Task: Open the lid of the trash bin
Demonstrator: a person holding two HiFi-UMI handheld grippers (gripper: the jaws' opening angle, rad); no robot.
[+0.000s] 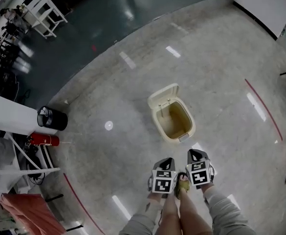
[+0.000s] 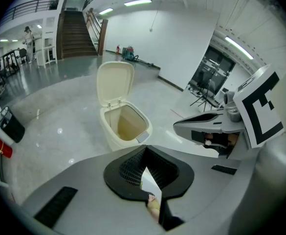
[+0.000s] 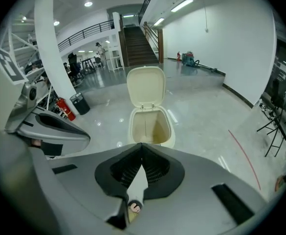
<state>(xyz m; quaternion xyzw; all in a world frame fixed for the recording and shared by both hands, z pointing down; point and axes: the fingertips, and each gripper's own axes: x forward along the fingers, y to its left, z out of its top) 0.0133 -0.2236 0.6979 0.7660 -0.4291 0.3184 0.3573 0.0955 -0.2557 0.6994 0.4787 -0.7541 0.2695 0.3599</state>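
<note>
Head view: a cream trash bin (image 1: 174, 121) stands on the glossy grey floor (image 1: 221, 82) of a large hall, its lid (image 1: 163, 96) raised, at 12 o'clock from the left gripper (image 1: 167, 160) and right gripper (image 1: 194, 153). Both pairs of jaws are closed on nothing, well apart from it. A black pail (image 1: 52, 118) and a red extinguisher (image 1: 44, 140) sit at its 9 o'clock.
</note>
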